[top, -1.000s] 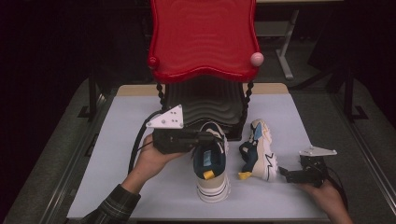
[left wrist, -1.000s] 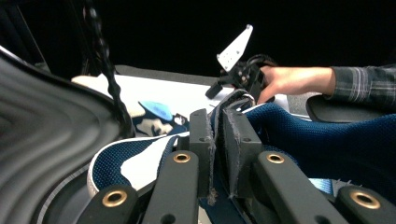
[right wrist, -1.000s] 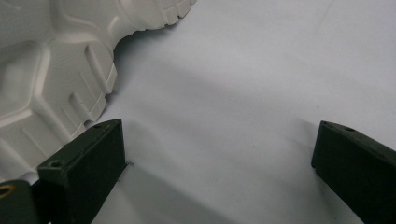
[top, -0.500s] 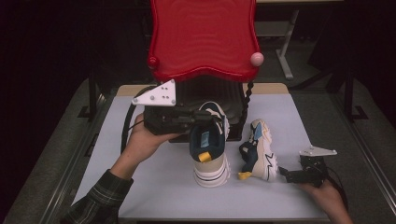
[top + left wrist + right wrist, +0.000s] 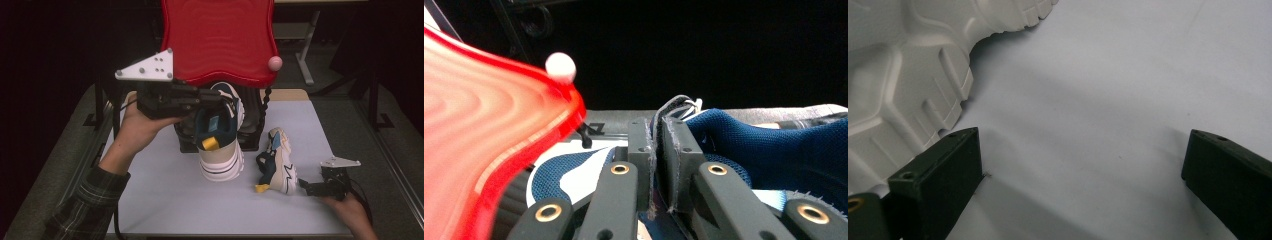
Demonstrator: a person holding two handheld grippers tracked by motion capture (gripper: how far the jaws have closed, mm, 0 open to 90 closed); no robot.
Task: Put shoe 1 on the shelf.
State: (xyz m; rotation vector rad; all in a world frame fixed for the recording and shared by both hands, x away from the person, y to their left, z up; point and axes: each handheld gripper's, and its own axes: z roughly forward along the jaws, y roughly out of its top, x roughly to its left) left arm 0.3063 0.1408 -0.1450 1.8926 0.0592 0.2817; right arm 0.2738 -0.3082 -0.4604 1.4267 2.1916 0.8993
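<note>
High view, held sneaker: navy-and-cream sneaker (image 5: 218, 131) hangs heel-down in front of the black rack (image 5: 252, 131), toe up toward the red shelf top (image 5: 220, 37); yellow heel tab faces the camera; sole looks clear of the table (image 5: 165, 200).
Left gripper: left gripper (image 5: 212, 100) comes in level from the left, jaws clenched on the sneaker's collar edge; grey plate on top, person's hand under the body.
Left gripper view, grip: pads (image 5: 644, 150) nearly together, a thin fold of fabric pinched between them; navy mesh of the sneaker fills the right; blurred red shelf top (image 5: 484, 145) with a white ball (image 5: 560, 66) at left.
Second sneaker: second sneaker (image 5: 277, 161) lies on its side on the table, just right of the held one, sole toward the right gripper.
Right gripper: right gripper (image 5: 305, 188) low at the table's right front, near the second sneaker's sole.
Right gripper view, jaws: released, standing wide apart over bare table (image 5: 1088, 100); nothing between them; cream tread (image 5: 903, 75) beside the left-hand jaw, contact unclear.
</note>
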